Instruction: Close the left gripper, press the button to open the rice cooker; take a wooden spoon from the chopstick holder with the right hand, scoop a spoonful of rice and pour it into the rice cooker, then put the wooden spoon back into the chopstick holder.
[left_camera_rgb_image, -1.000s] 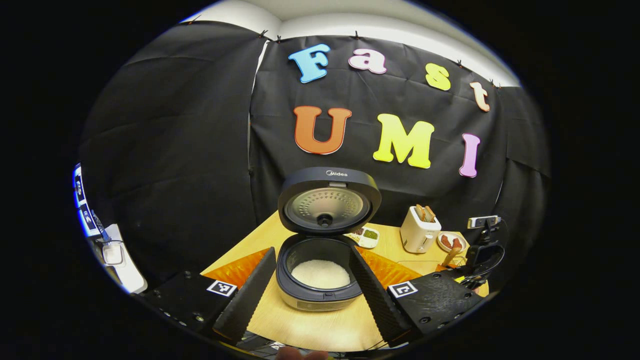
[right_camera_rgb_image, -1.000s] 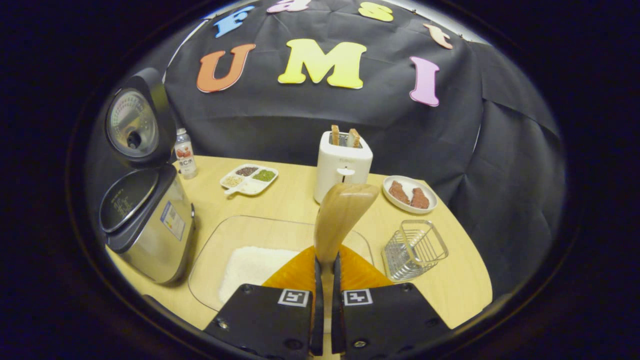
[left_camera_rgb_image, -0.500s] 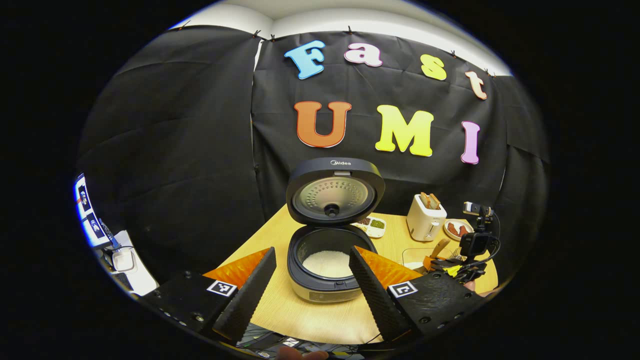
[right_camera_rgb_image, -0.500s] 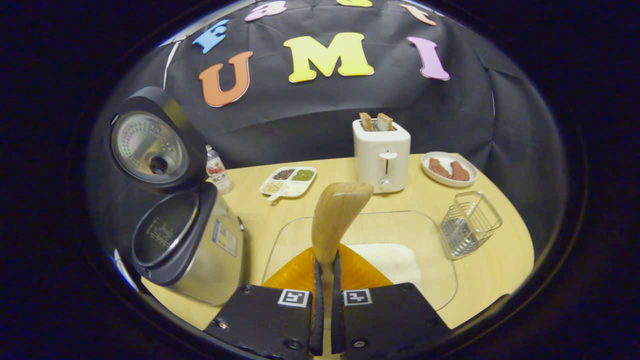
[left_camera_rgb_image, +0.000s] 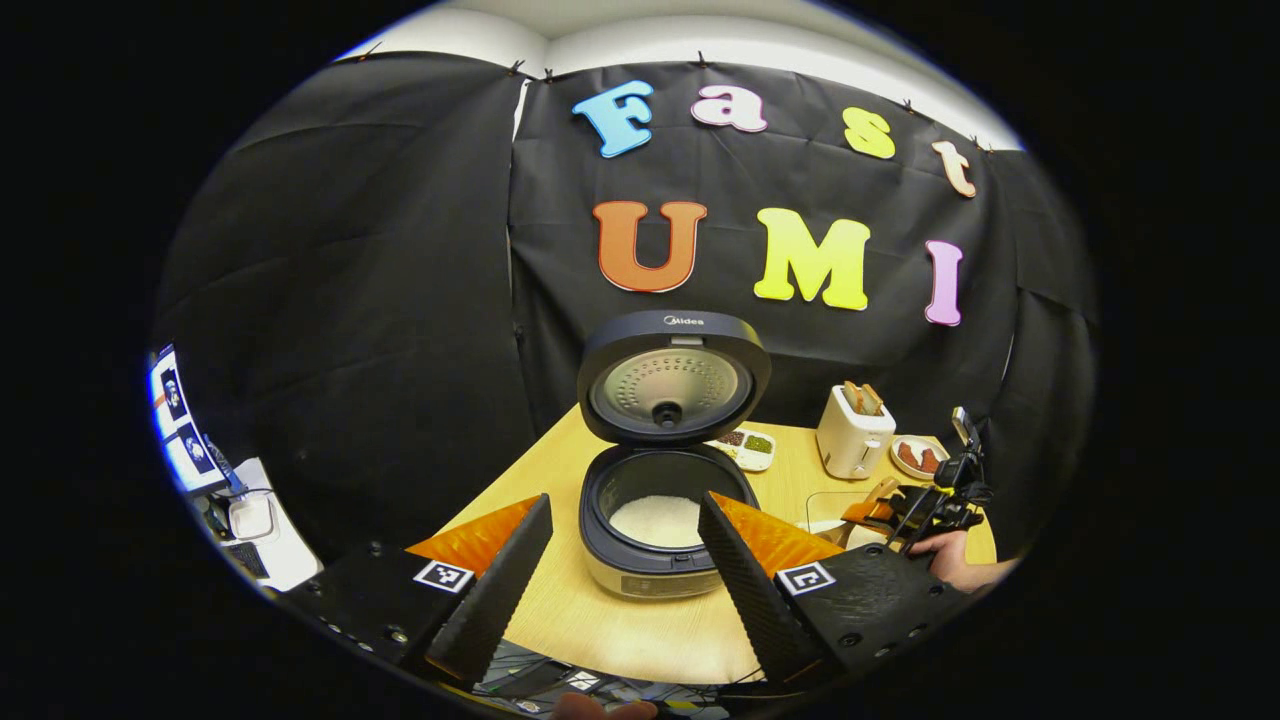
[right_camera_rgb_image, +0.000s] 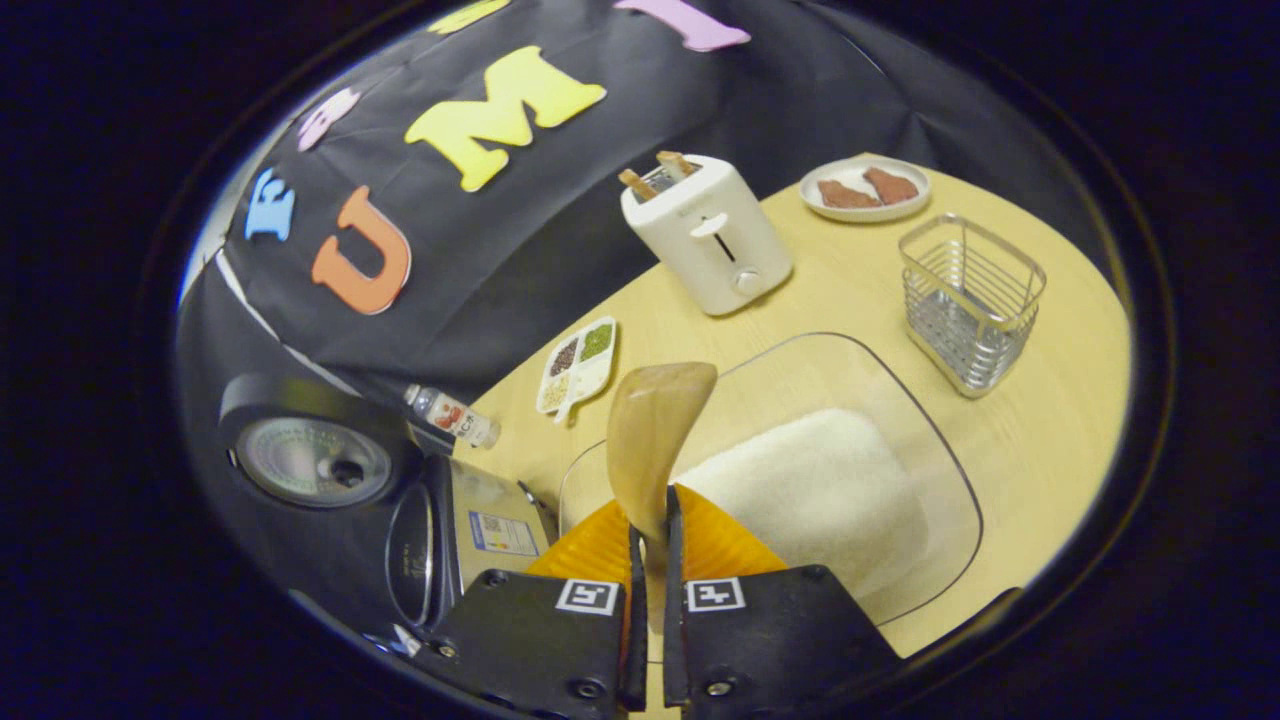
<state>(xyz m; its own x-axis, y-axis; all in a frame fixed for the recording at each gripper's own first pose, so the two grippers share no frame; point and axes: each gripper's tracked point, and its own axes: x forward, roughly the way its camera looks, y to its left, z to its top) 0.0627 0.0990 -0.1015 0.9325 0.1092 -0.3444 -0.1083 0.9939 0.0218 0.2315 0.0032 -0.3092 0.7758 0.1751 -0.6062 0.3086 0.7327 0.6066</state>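
The rice cooker stands open with its lid upright and white rice in its pot. My left gripper hangs open in front of it, holding nothing. My right gripper is shut on the handle of the wooden spoon, whose bowl rises over the near left edge of a glass tray with a heap of rice. The wire chopstick holder stands empty to the tray's right. The left gripper view shows the right gripper and the hand holding it, far right.
Behind the tray on the wooden table are a white toaster with toast, a plate of brown food, a sectioned dish of grains and a small bottle. The cooker is left of the tray.
My right gripper has rolled and swung with the spoon, so the table now looks tilted and the tray's rice lies nearer. The left gripper has drawn back a little from the cooker.
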